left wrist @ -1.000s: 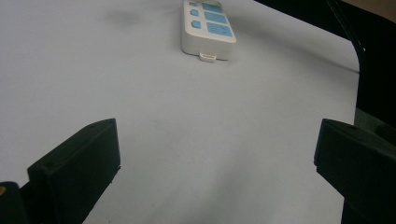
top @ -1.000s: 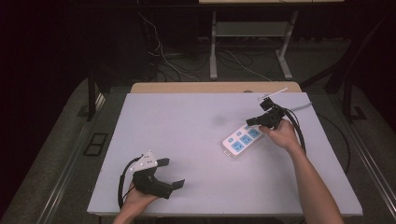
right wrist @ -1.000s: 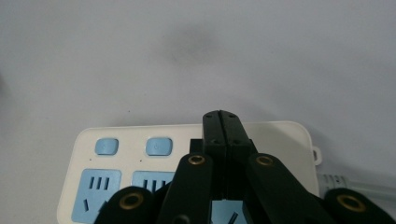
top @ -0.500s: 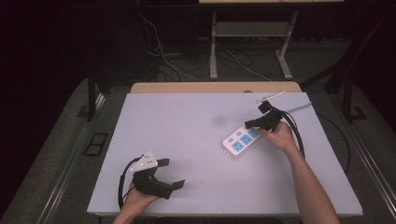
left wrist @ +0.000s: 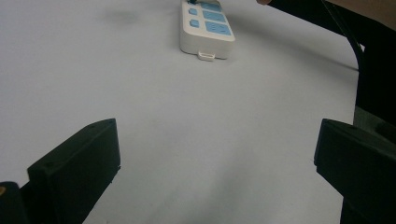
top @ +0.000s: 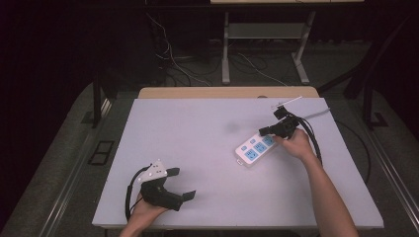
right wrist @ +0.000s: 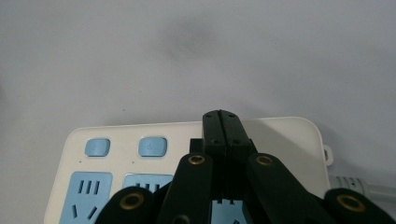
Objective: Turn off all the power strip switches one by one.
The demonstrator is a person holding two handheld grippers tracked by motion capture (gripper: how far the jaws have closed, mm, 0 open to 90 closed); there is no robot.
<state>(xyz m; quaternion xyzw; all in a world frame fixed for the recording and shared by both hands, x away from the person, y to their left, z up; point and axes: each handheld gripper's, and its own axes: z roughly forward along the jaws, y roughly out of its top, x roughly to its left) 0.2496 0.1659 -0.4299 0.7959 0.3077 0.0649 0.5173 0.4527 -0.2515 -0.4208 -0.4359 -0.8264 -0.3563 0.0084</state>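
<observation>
lying aslant on the right half of the pale table [top: 207,138] is a white power strip [top: 254,149] with light blue sockets and switch buttons, its white cord [top: 316,113] running off toward the far right corner. the right gripper [top: 263,131] sits over the strip's far end, held by the person's right hand [top: 296,143], and in the right gripper view its two black jaws are pressed flat together with nothing between them, their joined tips [right wrist: 223,122] lying above the strip's white top [right wrist: 275,135] beside the row of blue buttons [right wrist: 152,146]; whether the tips actually touch the plastic is hard to tell from this angle. the left gripper [top: 184,183] rests near the table's front left edge in the person's left hand [top: 146,211], well apart from the strip, its jaws spread wide and empty. in the left gripper view the power strip [left wrist: 205,28] lies far ahead on the bare surface between those open jaws.
</observation>
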